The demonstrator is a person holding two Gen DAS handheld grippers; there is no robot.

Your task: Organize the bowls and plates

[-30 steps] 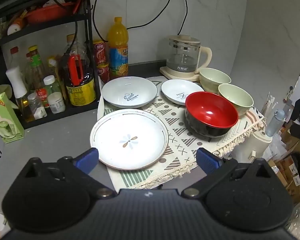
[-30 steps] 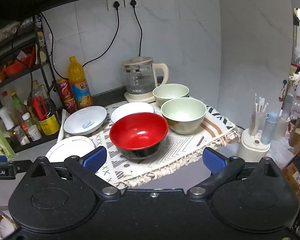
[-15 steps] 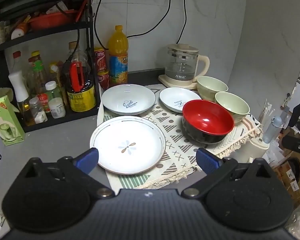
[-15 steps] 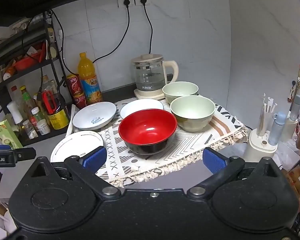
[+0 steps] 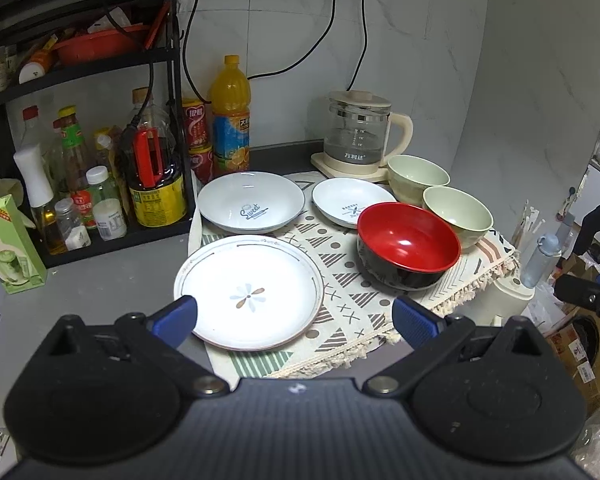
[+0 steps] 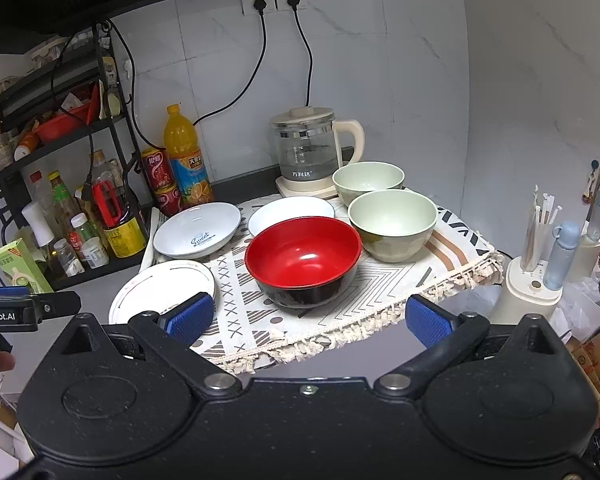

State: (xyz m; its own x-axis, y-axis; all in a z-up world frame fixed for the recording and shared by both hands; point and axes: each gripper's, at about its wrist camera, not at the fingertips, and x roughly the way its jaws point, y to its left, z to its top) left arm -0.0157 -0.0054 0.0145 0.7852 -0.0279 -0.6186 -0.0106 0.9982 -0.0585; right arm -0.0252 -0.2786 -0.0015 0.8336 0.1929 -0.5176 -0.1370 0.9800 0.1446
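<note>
So nothing sorted yet: flat white flower-print plate (image 5: 249, 291), two shallow white dishes (image 5: 250, 201) (image 5: 352, 201), red-and-black bowl (image 5: 408, 245) and two pale green bowls (image 6: 392, 224) (image 6: 368, 181) all sit separately on the patterned cloth (image 6: 380, 284), none stacked. Left claw (image 5: 294, 318) and right claw (image 6: 306, 318) both wide, empty, short of the table.

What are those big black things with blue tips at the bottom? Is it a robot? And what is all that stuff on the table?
No robot. A person holds two grabbing tools, each with a camera looking past its blue fingers. One picture shows the left gripper, the other the right gripper. Both are open and hold nothing. On the patterned cloth sit a flower plate, two deeper white plates, a red bowl and two green bowls. Behind stand a kettle and a juice bottle.
</note>
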